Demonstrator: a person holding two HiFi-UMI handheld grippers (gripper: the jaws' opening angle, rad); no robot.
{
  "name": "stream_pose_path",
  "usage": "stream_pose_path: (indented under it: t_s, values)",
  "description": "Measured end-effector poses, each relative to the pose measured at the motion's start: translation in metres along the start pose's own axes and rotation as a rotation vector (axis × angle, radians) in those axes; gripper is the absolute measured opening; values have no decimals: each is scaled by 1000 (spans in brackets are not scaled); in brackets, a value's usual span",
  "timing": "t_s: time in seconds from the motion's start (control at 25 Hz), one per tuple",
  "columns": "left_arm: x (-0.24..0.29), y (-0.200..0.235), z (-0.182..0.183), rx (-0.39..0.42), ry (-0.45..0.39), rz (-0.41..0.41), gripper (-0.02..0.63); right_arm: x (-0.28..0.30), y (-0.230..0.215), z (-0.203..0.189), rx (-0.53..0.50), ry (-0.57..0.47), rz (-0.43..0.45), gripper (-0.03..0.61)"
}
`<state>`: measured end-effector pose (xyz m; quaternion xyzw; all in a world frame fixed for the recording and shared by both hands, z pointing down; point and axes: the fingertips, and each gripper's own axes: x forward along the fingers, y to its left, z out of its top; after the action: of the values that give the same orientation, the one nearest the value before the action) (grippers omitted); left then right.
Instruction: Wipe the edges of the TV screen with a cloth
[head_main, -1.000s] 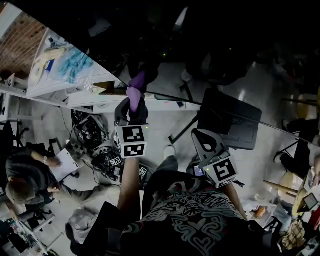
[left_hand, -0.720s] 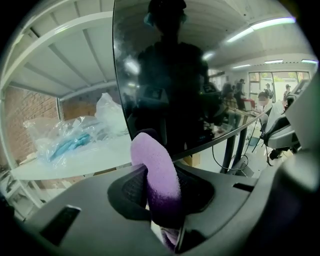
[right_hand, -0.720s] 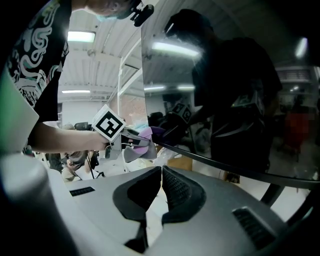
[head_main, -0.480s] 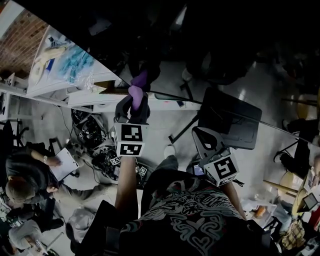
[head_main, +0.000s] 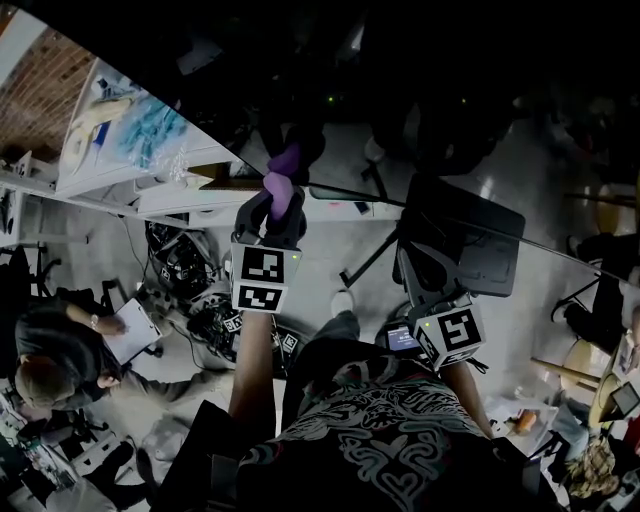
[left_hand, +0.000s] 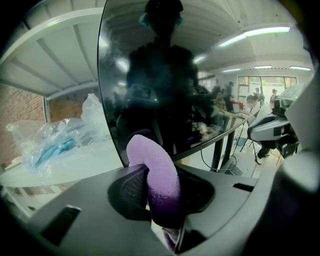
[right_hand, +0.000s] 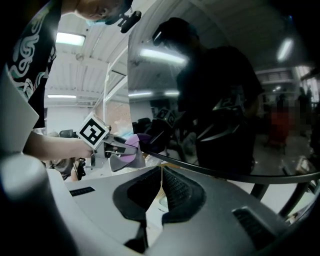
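At far left a crumpled plastic bag (left_hand: 57, 137) is lying on the white counter (left_hand: 70, 167), just beside the left edge of the TV screen (left_hand: 165, 75). The left gripper (head_main: 268, 214) is clamping the purple cloth (left_hand: 152, 172) and pressing its folded tip against the screen at the lower-left corner. From there the lower edge is running rightward through open air, with the stand post (left_hand: 218, 147) under it. At right, the right gripper (right_hand: 161, 186) is hovering near and below that edge, jaws squeezed together on nothing
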<state>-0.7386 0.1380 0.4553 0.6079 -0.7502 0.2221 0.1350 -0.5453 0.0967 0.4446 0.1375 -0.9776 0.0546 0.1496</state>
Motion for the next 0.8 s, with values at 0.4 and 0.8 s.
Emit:
stream_pose_path:
  t_s: [0.4, 0.8]
  values:
    - [9, -24, 7, 5, -19, -69, 110, -11, -41, 6, 43, -37, -155, 31]
    - [12, -38, 11, 5, -28, -120, 109, -19, -45, 7, 48, -49, -187, 31]
